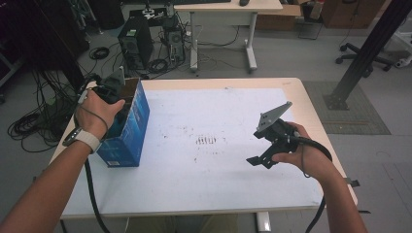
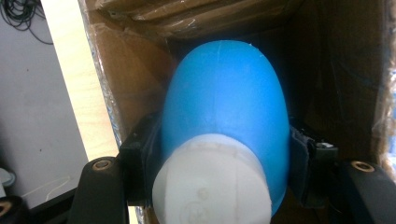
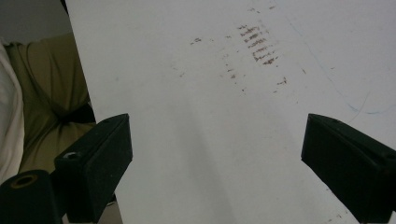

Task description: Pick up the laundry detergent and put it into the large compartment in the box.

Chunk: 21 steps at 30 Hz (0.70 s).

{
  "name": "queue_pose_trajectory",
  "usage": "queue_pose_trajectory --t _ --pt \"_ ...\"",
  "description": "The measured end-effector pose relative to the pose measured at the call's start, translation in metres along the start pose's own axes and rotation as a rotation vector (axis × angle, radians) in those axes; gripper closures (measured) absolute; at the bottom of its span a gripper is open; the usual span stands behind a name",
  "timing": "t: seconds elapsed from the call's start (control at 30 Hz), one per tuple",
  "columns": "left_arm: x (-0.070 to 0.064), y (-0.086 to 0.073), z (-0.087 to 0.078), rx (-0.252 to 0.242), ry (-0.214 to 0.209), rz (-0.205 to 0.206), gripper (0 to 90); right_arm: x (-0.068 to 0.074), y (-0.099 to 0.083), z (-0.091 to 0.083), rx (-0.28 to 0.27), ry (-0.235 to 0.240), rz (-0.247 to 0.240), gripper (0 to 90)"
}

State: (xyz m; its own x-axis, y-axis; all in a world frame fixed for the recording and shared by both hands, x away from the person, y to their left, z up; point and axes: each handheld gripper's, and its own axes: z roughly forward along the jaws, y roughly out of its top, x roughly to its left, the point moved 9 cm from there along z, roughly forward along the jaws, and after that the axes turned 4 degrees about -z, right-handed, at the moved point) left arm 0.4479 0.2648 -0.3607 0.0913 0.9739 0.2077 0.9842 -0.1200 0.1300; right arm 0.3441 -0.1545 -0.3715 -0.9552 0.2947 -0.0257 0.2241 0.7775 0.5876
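An open blue cardboard box point(image 1: 127, 127) stands at the table's left edge. My left gripper point(image 1: 112, 90) reaches down into its top, shut on a blue bottle point(image 2: 224, 112) with a white cap point(image 2: 212, 182). In the left gripper view the bottle sits between the two black jaws, inside the box's brown walls point(image 2: 130, 88). My right gripper point(image 1: 265, 158) hovers over the right part of the table, held by a hand. Its jaws stand wide apart with nothing between them point(image 3: 215, 154); the white table top point(image 3: 196, 116) lies below them.
The white table top point(image 1: 214, 145) carries a patch of brown marks point(image 1: 206, 141) near its middle. Behind the table stand a second desk point(image 1: 228, 7), computer towers point(image 1: 136, 41) and loose cables on the floor. A black post point(image 1: 364, 48) rises at the right.
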Motion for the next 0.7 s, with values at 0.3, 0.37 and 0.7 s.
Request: queue_pose_trajectory --t 0.3,0.37,0.7 --pt "0.0039 0.0025 0.002 -0.008 -0.015 0.003 37.1 -0.0002 -0.0026 0.0008 0.0 0.001 0.005 8.9" --pt "0.0045 0.0031 0.0025 -0.012 -0.018 0.005 36.4 -0.0002 -0.0026 0.0008 0.001 0.001 0.006 8.9" --pt "0.0048 0.0055 0.0045 -0.012 -0.031 0.011 33.6 -0.0003 -0.0042 0.0018 0.004 0.004 0.011 8.9"
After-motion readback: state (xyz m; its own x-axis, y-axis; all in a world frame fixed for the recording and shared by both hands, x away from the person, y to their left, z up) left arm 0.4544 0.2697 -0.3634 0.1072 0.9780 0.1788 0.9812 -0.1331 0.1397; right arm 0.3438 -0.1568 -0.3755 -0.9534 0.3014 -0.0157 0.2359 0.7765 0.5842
